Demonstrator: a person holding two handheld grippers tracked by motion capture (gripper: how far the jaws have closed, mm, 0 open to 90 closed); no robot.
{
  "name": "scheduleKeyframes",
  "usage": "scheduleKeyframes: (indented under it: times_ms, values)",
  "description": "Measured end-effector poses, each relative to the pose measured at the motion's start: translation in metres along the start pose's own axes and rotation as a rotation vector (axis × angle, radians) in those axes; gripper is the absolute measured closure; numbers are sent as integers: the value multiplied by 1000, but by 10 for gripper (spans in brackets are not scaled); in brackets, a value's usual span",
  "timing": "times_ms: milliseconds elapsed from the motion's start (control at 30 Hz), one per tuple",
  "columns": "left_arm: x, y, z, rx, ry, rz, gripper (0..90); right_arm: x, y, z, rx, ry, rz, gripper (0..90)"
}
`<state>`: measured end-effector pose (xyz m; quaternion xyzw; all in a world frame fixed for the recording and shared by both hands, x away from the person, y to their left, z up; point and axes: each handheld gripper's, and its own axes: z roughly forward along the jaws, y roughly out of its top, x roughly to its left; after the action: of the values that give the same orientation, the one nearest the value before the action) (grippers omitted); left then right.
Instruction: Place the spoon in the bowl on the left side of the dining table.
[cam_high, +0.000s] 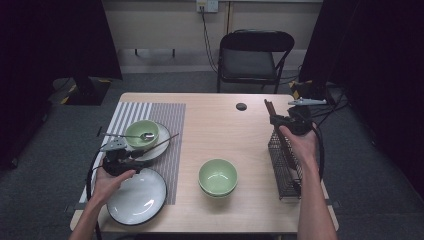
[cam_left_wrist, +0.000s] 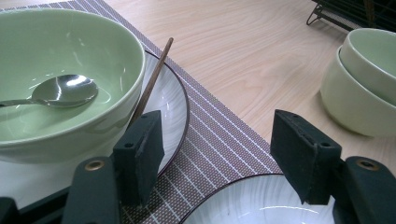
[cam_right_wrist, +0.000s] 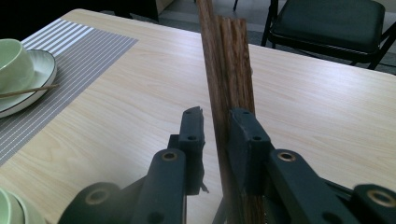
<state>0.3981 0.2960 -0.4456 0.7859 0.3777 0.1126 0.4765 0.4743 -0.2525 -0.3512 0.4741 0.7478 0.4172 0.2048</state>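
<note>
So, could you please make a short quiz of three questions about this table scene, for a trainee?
1. True or false: the right gripper has its jaws shut on a bundle of chopsticks.
2. Multiple choice: where does the spoon lie? A) on the bare table B) in the green bowl on the plate C) in the wire rack
3. Fill in: the single chopstick leans against the ____.

Key: 1 true; 2 B; 3 green bowl.
</note>
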Motion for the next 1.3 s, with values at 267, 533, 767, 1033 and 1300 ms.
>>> scheduleKeyframes:
  times_ms: [267,533,767,1033,1300]
  values:
    - [0,0,0,3,2,3,346,-2,0,1,21,4,-3,744]
    - [0,0,-1,-2,5,0,345,0,0,4,19,-12,-7,792]
    - [0,-1,1,11,7,7,343,4,-2,-7,-1,21,-26,792]
    - [-1,0,3,23,8,13,340,8,-6,-1,12,6,-37,750]
    - [1,-1,0,13,16,10,340,7,-7,1,40,-13,-34,817]
